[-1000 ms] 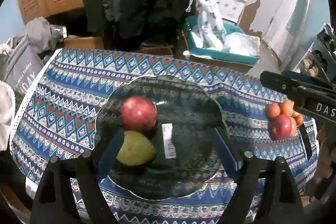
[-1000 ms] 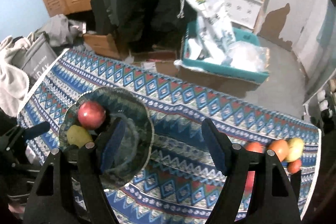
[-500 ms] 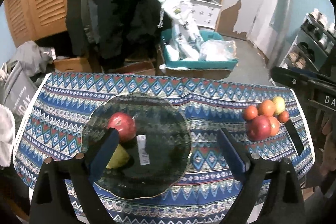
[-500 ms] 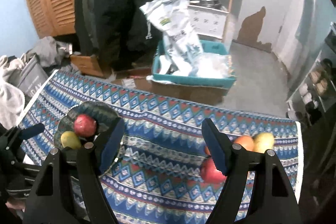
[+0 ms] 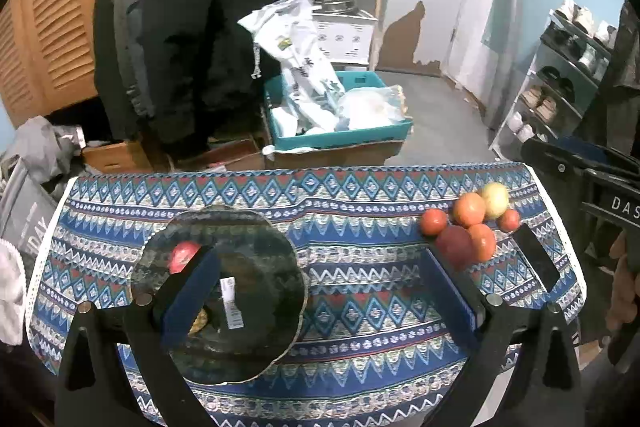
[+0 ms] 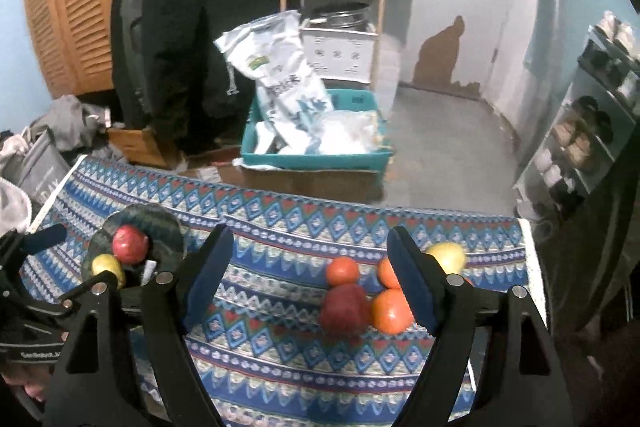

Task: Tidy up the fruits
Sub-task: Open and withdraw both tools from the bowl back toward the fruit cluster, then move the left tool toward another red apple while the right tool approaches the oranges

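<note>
Fruits: two on the plate (image 6: 168,227), six heaped (image 5: 468,227) apart; both tongs (image 5: 320,291) (image 6: 310,275) opening, empty.

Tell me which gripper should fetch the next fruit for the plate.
Right, probably. The right gripper frames the loose fruit pile between its empty, opening jaws. The left gripper, also empty and opening, looks at the glass plate, with the pile off beside its right finger.
</note>
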A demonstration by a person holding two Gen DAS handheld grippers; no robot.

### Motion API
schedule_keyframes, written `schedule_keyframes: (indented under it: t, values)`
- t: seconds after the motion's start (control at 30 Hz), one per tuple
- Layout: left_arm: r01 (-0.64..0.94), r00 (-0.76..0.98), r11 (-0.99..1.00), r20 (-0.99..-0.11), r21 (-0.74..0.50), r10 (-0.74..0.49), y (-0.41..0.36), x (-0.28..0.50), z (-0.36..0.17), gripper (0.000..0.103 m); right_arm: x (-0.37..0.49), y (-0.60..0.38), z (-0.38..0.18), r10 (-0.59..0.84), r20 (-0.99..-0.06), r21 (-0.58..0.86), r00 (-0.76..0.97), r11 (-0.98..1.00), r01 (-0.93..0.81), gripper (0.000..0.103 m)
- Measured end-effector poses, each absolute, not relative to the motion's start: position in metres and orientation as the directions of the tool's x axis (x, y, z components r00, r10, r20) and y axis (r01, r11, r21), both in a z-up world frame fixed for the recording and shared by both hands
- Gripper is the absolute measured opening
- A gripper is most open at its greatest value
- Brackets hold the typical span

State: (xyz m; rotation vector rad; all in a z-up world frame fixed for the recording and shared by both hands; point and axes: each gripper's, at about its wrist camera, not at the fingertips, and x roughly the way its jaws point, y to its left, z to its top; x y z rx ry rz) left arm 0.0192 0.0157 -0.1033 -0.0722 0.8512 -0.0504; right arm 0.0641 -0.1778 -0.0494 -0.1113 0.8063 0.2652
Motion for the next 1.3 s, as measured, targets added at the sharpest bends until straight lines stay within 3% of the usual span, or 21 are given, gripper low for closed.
schedule_keyframes:
  t: [0.67,1.3]
  values:
    - [0.151,0.614,0.986,-0.776,-0.066,-0.146,-0.068,0.041,-0.112,0.1,0.059,-0.277,-0.068,0.093,-0.75,0.005,0.655,0.991,-0.135,0.08]
    - [0.203,0.483,0.974,-0.855,-0.099,-0.187,-0.115,0.08,-0.174,0.1,0.074,-0.323,-0.128,0.048,-0.834,0.021,0.549,0.998,-0.055,0.08]
